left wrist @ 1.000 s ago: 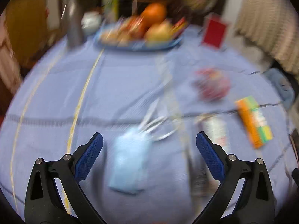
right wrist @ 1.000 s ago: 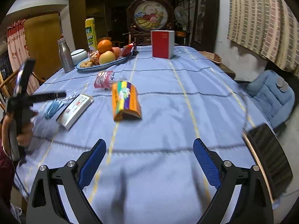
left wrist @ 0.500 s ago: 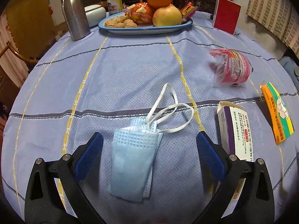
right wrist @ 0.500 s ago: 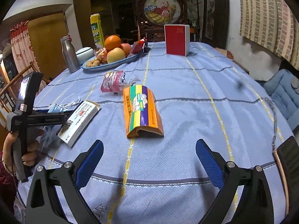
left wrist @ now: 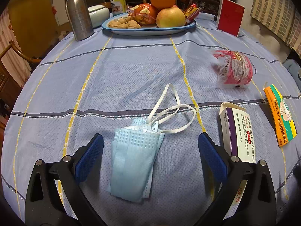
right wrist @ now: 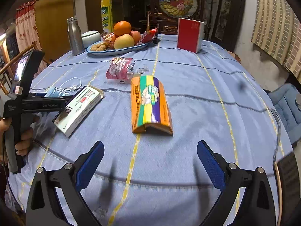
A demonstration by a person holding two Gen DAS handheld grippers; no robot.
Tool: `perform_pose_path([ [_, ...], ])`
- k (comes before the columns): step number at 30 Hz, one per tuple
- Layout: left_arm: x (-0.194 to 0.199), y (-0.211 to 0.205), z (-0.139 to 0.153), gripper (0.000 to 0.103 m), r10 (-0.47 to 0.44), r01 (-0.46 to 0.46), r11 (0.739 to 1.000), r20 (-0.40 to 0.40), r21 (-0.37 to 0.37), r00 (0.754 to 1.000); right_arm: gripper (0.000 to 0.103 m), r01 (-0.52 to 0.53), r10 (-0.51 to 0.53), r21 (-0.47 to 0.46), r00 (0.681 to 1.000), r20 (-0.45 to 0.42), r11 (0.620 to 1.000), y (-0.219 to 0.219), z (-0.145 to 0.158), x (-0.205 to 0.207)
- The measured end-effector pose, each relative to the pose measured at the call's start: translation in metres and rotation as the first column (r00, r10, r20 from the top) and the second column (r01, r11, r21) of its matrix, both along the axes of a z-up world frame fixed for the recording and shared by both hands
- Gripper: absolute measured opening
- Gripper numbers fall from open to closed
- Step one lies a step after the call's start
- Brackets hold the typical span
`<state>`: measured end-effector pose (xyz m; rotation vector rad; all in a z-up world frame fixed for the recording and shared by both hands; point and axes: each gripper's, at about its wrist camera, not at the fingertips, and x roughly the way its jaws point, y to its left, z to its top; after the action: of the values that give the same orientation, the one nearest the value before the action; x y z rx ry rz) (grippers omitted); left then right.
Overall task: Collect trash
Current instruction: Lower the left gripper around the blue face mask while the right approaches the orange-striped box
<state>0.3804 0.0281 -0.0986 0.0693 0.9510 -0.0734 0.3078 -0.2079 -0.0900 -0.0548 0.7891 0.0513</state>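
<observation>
Hovering low over the blue tablecloth (left wrist: 131,60), the left gripper (left wrist: 150,156) has its jaws spread wide, nothing clamped; the folded blue face mask (left wrist: 133,160) lies flat between the two blue pads, touching neither as far as the left wrist view shows. The mask's white ear loops (left wrist: 169,111) trail toward centre frame. Right of the mask, lower right of that view, lies a white and purple medicine box (left wrist: 237,131), partly behind the right-hand finger. Farther right, at the frame edge, an orange striped carton (left wrist: 280,116); above it a crumpled pink wrapper (left wrist: 235,69). Top of frame: a fruit tray (left wrist: 146,30), a steel flask (left wrist: 78,11) at upper left, a red box (left wrist: 230,17) at upper right. In the right wrist view, the right gripper (right wrist: 150,163) is also fully spread and empty, with bare cloth between its pads. The orange striped carton (right wrist: 150,103) sits centre frame, just beyond the pads. The medicine box (right wrist: 80,107) lies left of centre; the wrapper (right wrist: 120,69) lies above the carton. At far left a hand (right wrist: 22,137) holds the left gripper's handle, with the mask (right wrist: 54,92) just visible behind its fingers.
</observation>
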Motion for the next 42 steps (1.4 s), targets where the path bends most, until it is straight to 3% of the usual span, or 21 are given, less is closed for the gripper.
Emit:
perform_pose_path([
  [3, 0.000, 0.000, 0.000, 0.098, 0.000, 0.000, 1.000, 0.000, 0.000, 1.000, 0.097, 0.018, -0.018, -0.008, 1.000, 0.018, 1.000, 0.000, 0.004, 0.020],
  [8, 0.000, 0.000, 0.000, 0.098, 0.000, 0.000, 1.000, 0.000, 0.000, 1.000, 0.097, 0.023, -0.021, 0.047, 0.999, -0.035, 0.999, 0.001, -0.005, 0.060],
  [15, 0.000, -0.001, 0.000, 0.098, 0.001, -0.001, 1.000, 0.000, 0.000, 1.000, 0.097, 0.019, -0.017, 0.032, 0.996, -0.082, 0.999, 0.005, -0.024, 0.079],
  [17, 0.001, 0.000, 0.000, 0.098, 0.001, -0.001, 1.000, 0.000, 0.000, 1.000, 0.090, -0.003, 0.007, 0.047, 0.995, -0.096, 0.999, 0.006, -0.025, 0.081],
  [18, 0.000, 0.000, 0.000, 0.098, 0.001, -0.001, 1.000, 0.000, 0.000, 1.000, 0.079, -0.006, 0.012, 0.051, 0.995, -0.103, 0.999, 0.007, -0.026, 0.082],
  [21, 0.000, -0.001, 0.000, 0.098, 0.001, -0.001, 1.000, 0.000, 0.000, 1.000, 0.063, 0.006, 0.000, 0.065, 0.996, -0.094, 0.998, 0.003, -0.025, 0.081],
  [22, 0.000, -0.001, 0.000, 0.098, 0.001, -0.001, 1.000, 0.000, 0.000, 1.000, 0.062, 0.010, -0.003, 0.073, 0.996, -0.093, 0.997, 0.001, -0.025, 0.080],
  [42, -0.001, 0.000, 0.000, 0.098, 0.002, -0.002, 1.000, 0.000, 0.000, 1.000, 0.071, -0.001, 0.008, 0.062, 0.995, -0.103, 0.998, 0.004, -0.026, 0.081],
])
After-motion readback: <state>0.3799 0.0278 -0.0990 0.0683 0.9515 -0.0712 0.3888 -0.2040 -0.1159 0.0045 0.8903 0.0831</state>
